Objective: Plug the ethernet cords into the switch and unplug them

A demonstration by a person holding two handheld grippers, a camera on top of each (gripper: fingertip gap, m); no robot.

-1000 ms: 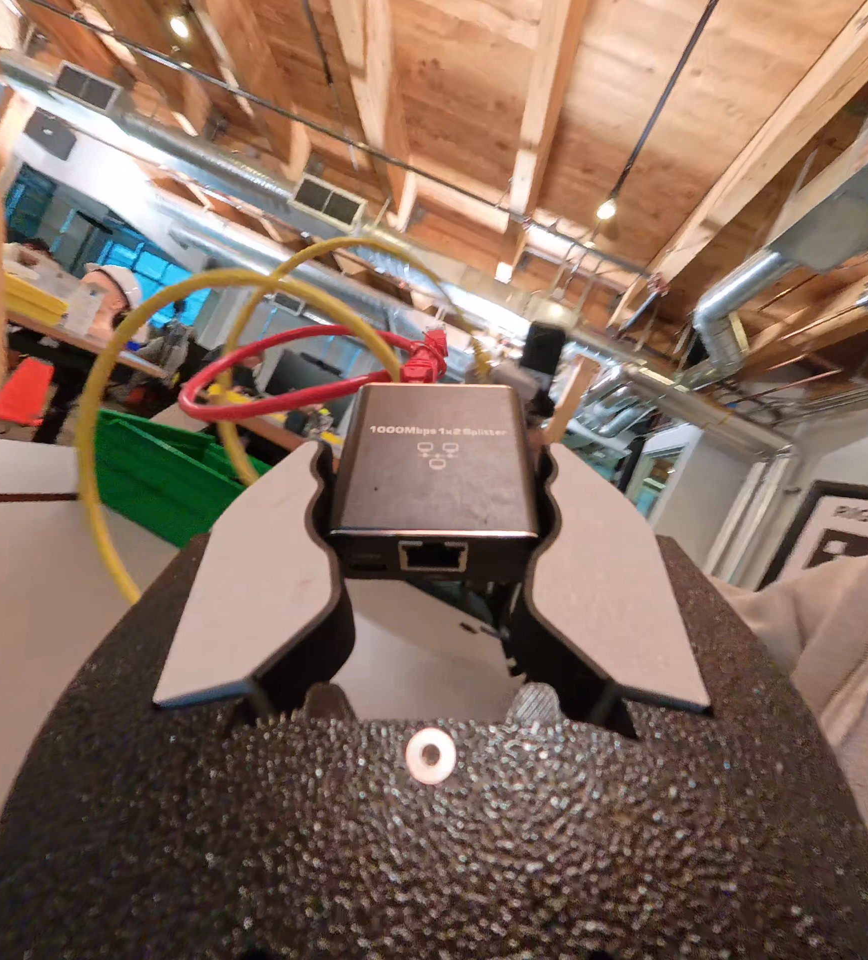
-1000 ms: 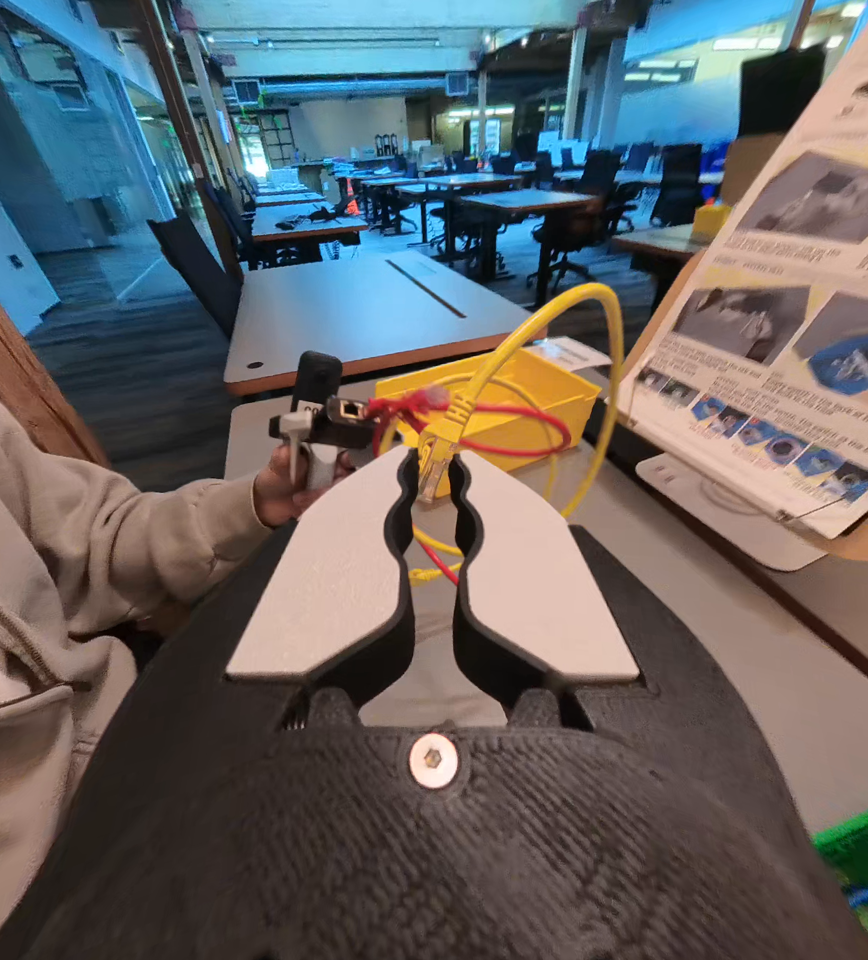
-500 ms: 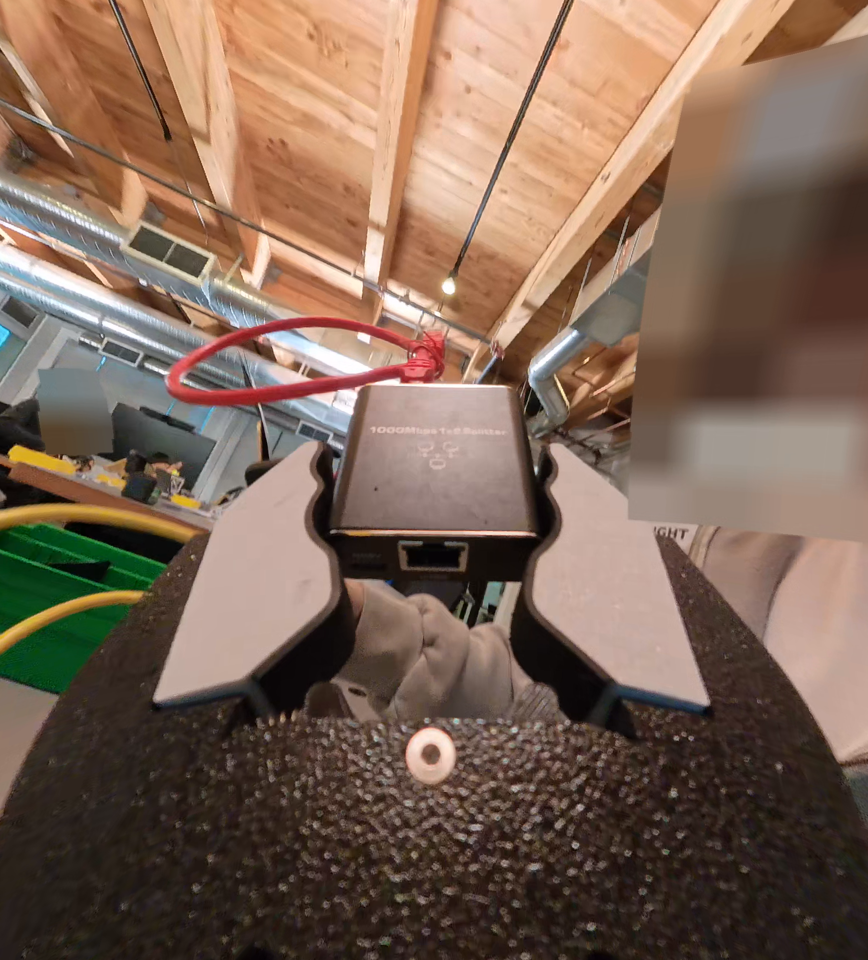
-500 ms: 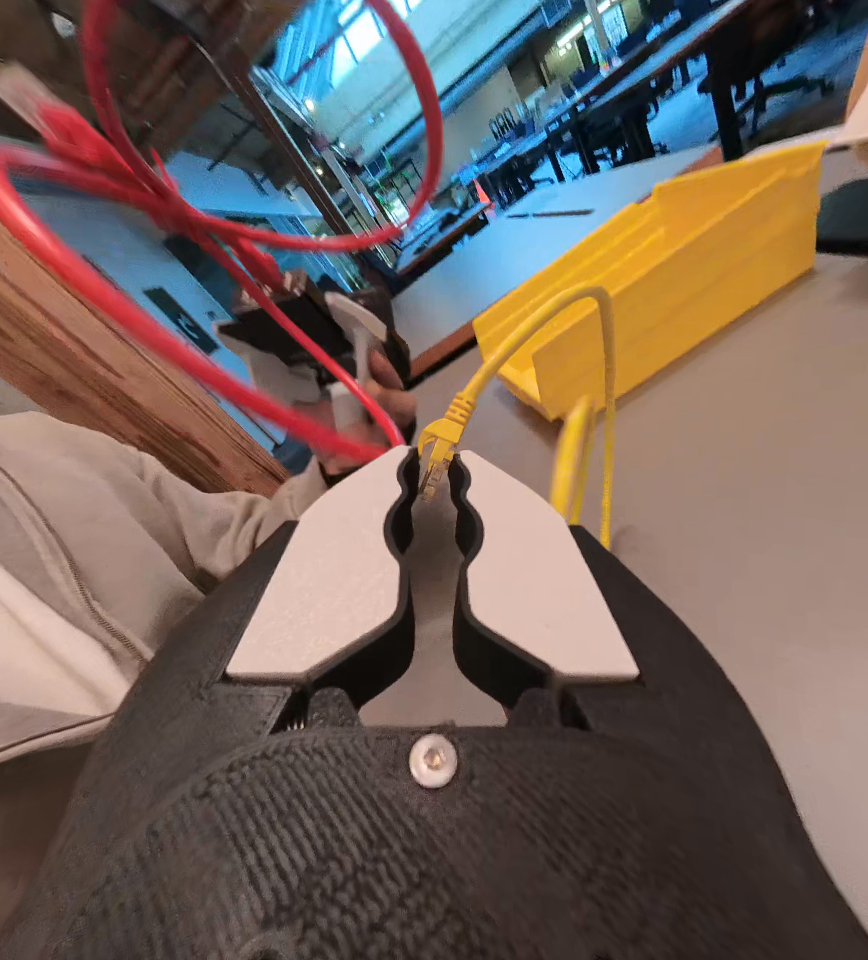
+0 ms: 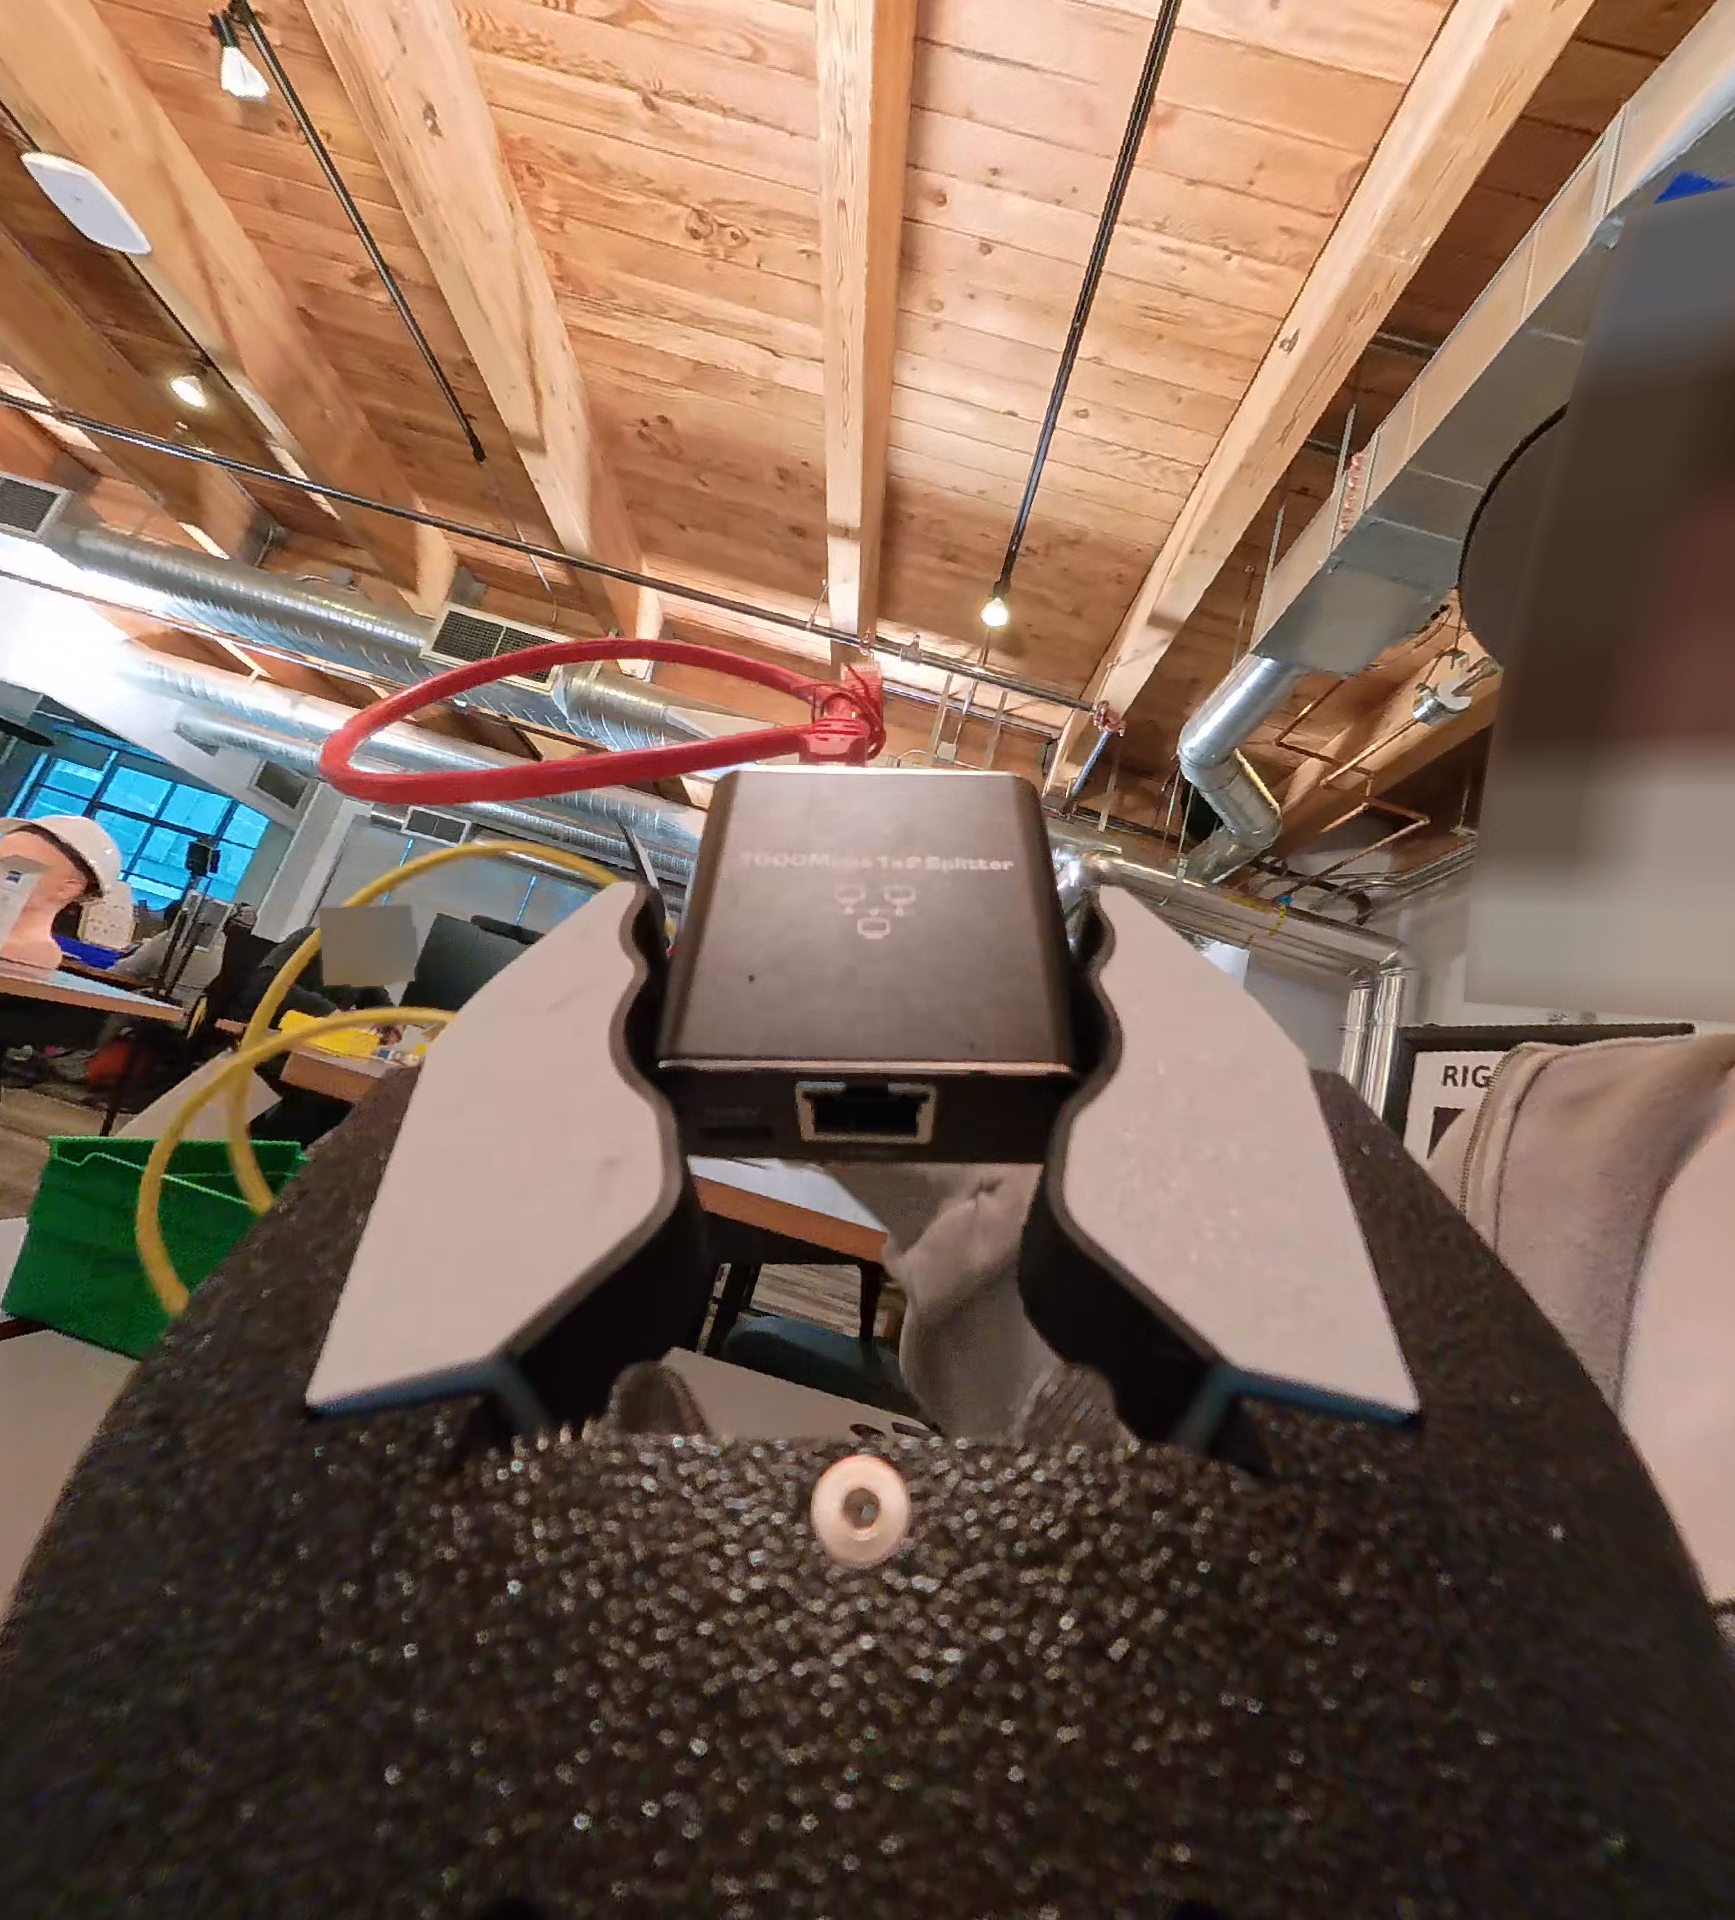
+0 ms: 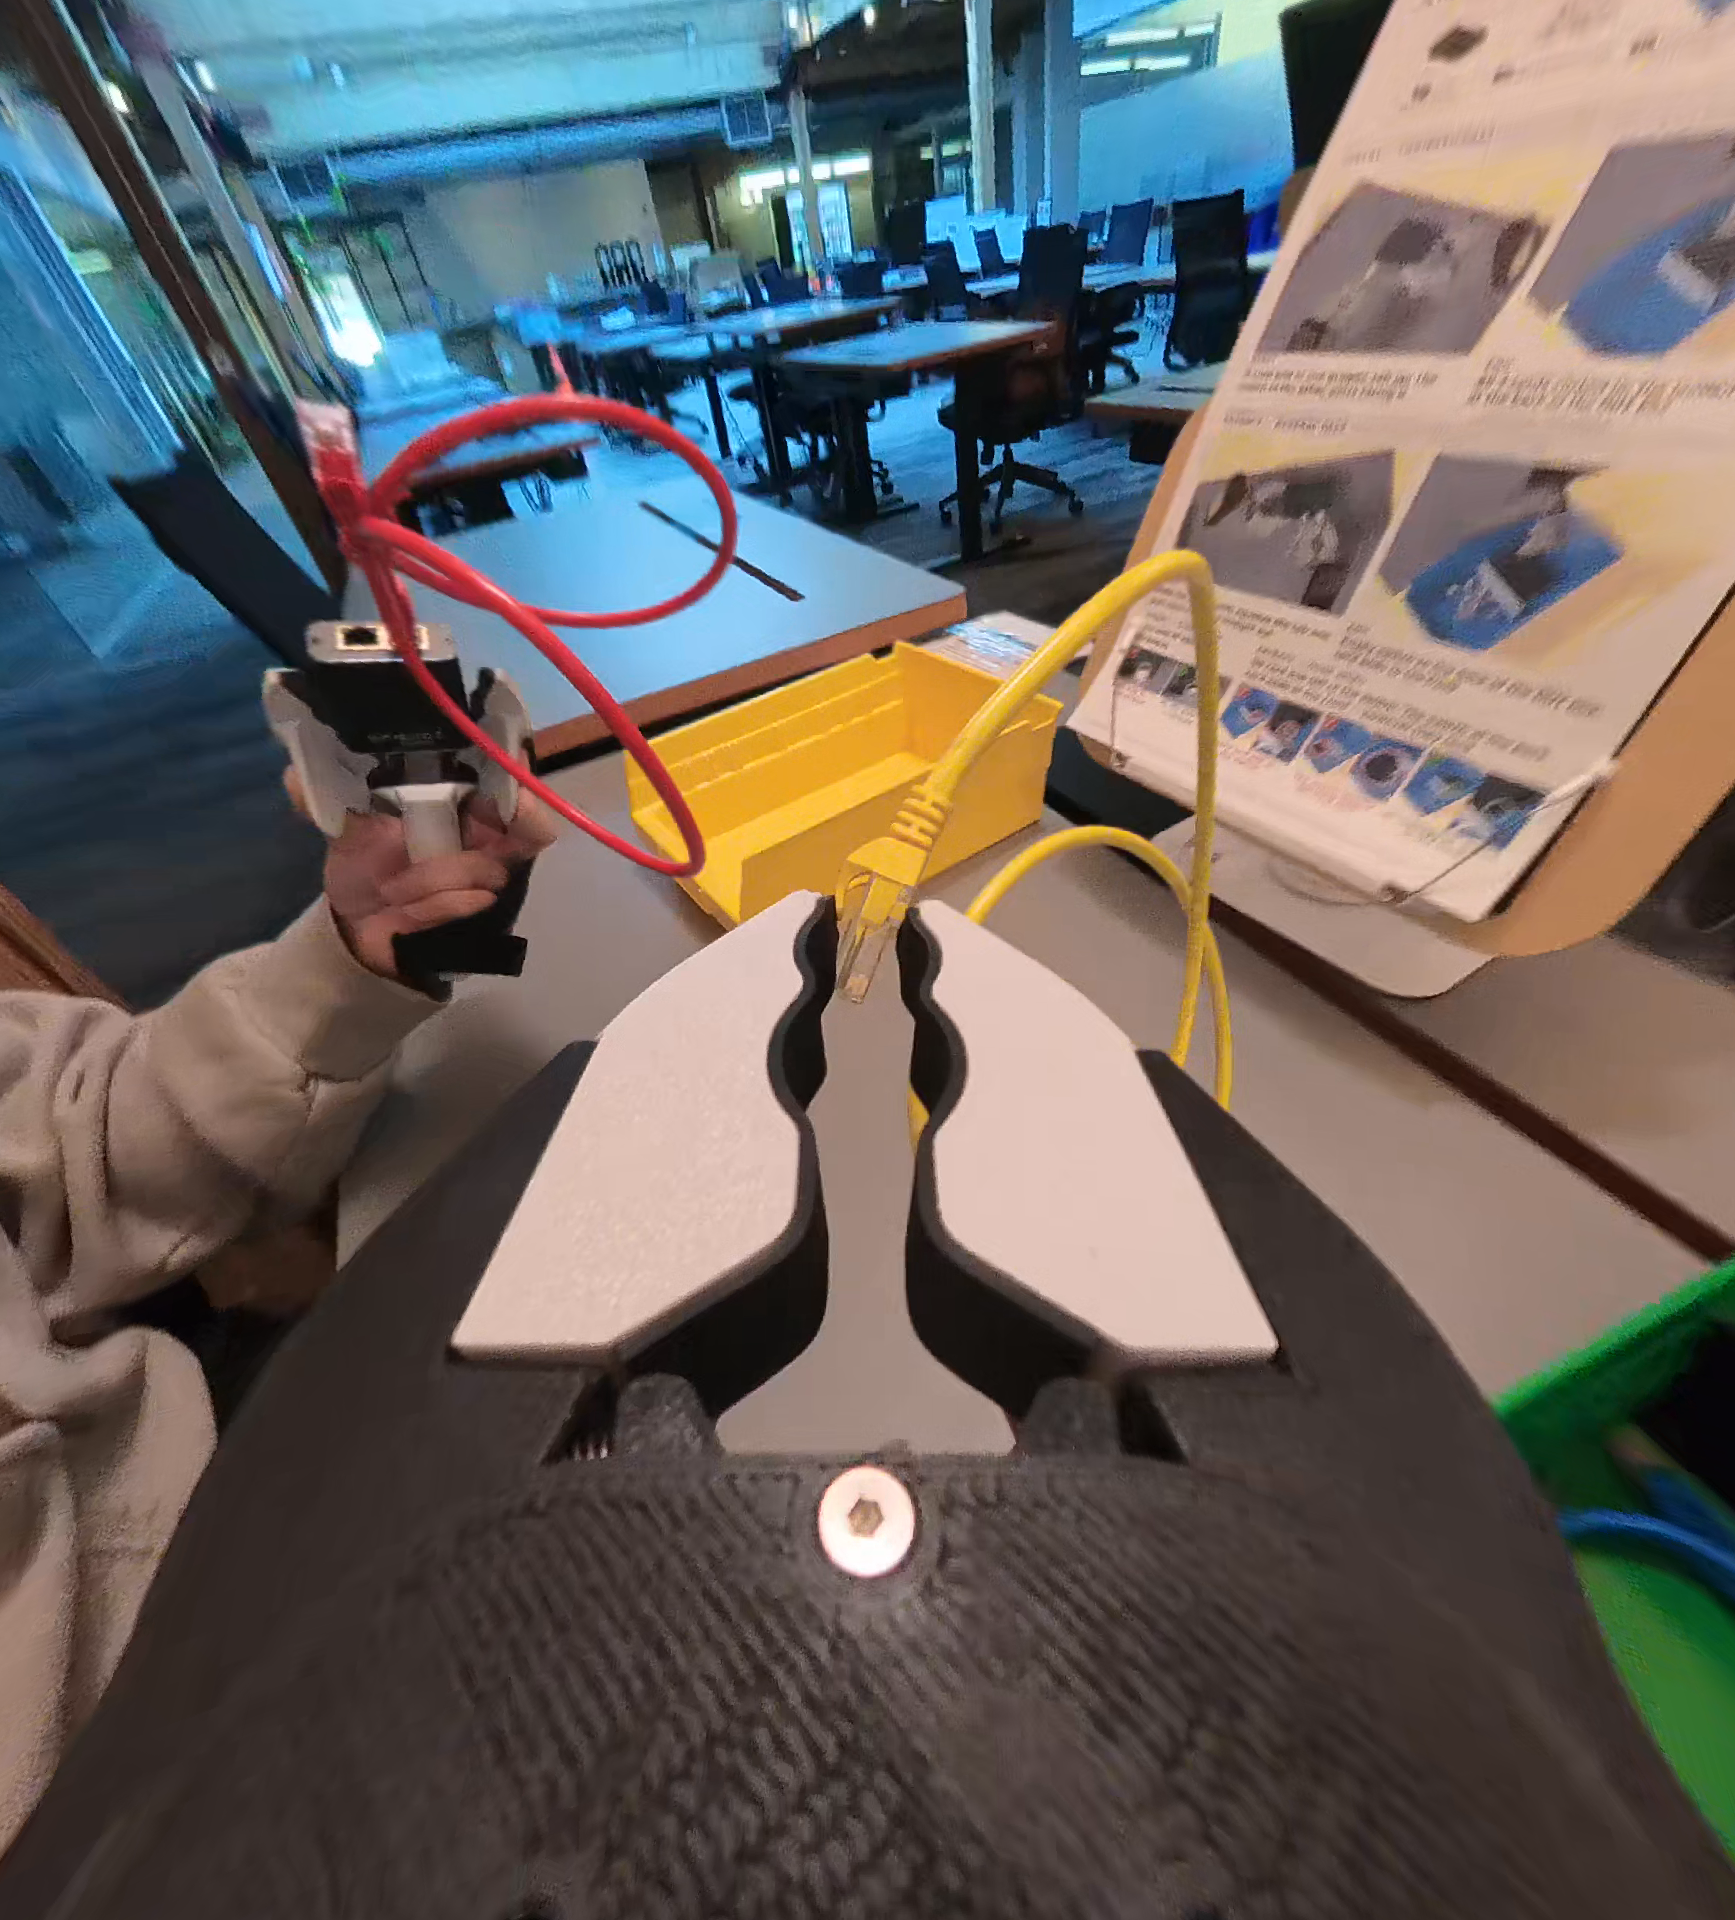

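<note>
The left gripper (image 5: 868,1023) clamps the black ethernet switch (image 5: 868,935) by its sides, holding it up in the air with the red ethernet cord (image 5: 572,727) plugged into its far end and one empty port facing the camera. The right gripper (image 6: 865,951) pinches the clear plug of the yellow ethernet cord (image 6: 1071,665), which is in no port and loops down to the grey table (image 6: 1465,1122) near the yellow bin (image 6: 842,769). Judging by this, the yellow cord is out and the red one looks next: the right gripper would have to let the yellow plug go, then take the red plug and press its latch.
</note>
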